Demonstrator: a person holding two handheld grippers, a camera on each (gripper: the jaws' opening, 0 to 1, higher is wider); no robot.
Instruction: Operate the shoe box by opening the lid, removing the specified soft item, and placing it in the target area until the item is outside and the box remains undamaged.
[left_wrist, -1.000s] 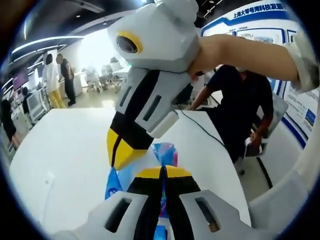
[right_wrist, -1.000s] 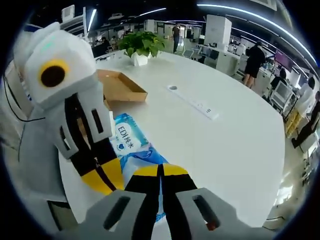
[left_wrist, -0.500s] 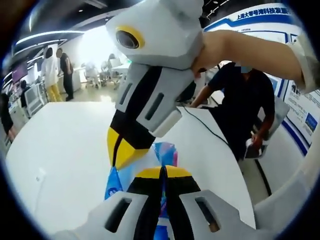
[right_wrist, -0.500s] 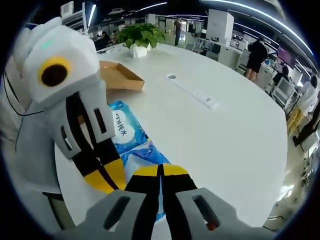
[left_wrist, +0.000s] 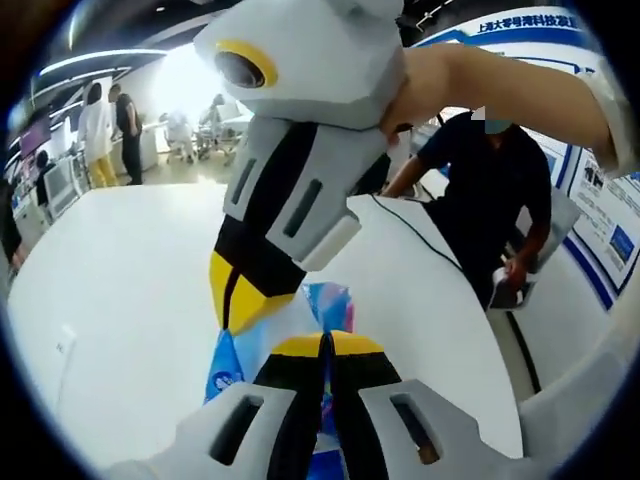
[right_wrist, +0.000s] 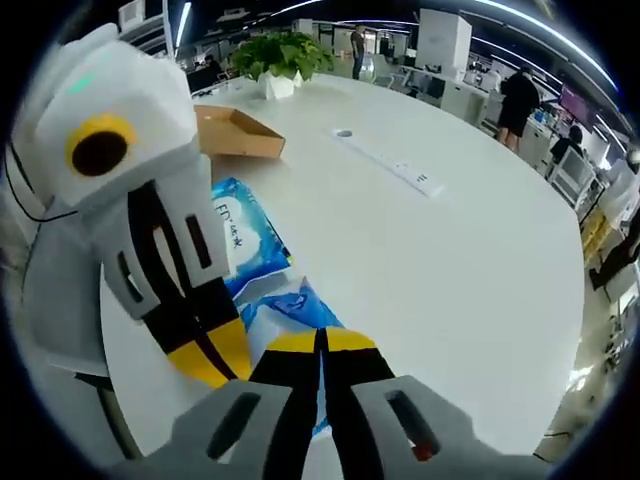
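The left gripper view is aimed close along its jaws toward a seated person (left_wrist: 490, 190). The right gripper view is aimed across the white table (right_wrist: 470, 260) toward a plant (right_wrist: 280, 55). The blue pack (right_wrist: 240, 240) (left_wrist: 330, 305) is shared.

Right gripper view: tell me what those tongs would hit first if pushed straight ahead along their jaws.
Nothing new: the right tongs are already shut on the blue wipes pack. Past its edge the line runs over the bare white table; the power strip lies further on, probably off to the side.
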